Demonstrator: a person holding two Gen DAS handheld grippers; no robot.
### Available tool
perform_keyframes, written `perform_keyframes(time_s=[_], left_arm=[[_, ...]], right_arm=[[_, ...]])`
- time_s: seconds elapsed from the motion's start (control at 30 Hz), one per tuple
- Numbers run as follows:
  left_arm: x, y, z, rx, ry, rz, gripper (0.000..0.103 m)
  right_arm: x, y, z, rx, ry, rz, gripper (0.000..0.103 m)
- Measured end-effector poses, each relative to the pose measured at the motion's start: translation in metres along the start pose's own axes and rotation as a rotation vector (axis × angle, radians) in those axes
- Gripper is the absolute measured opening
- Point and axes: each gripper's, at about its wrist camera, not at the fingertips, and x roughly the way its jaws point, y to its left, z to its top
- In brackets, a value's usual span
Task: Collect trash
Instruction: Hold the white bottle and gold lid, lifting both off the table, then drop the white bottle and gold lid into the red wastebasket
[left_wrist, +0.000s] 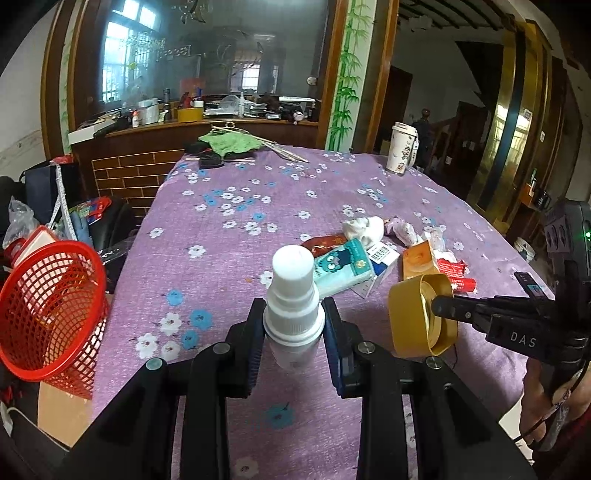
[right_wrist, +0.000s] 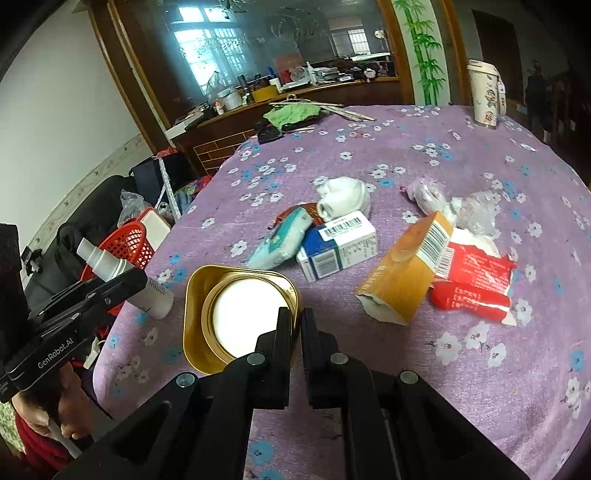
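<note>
Purple flowered cloth (left_wrist: 221, 206) is spread over the counter, with a big mirror and a cluttered wooden shelf seen behind it. A white spray bottle (left_wrist: 293, 295) is clamped upright between the left gripper's (left_wrist: 293, 325) fingers, raised over the near part of the cloth. A gold lid (right_wrist: 236, 314) is pinched by its rim in the right gripper (right_wrist: 295, 325), fingers nearly closed on the thin wall, white inside turned toward that camera; in the left view it's hanging just right of the bottle.

Rest of the trash is piled mid-counter, well apart from both grippers: a teal tissue pack (right_wrist: 280, 240) leaning on a blue-and-white box (right_wrist: 340, 243), a crumpled white wad (right_wrist: 345, 199) behind those, an orange carton (right_wrist: 402, 273) lying on its side against a torn red wrapper (right_wrist: 476, 280), and some clear plastic (right_wrist: 472, 210) behind that.

A red mesh basket (left_wrist: 48, 314) is seen off the counter's left edge, tipped so its mouth faces up and right. A lidded cup (left_wrist: 400, 147) is parked at the far right corner, and a green cloth (left_wrist: 229, 142) at the far edge.
</note>
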Motion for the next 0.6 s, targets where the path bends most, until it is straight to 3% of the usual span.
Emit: perform_keyframes(time_s=[0.33,0.6], left_arm=[[-0.021,0.035,0.0,-0.053,-0.031,0.058,0.029],[-0.056,0.102,0.003,-0.149,-0.071,0.155,0.029]], right_arm=[[0.003,0.028,0.02,-0.055,0.007,0.029,0.006],[0.025,0.096,0.049,-0.161,0.04,0.102,0.006]])
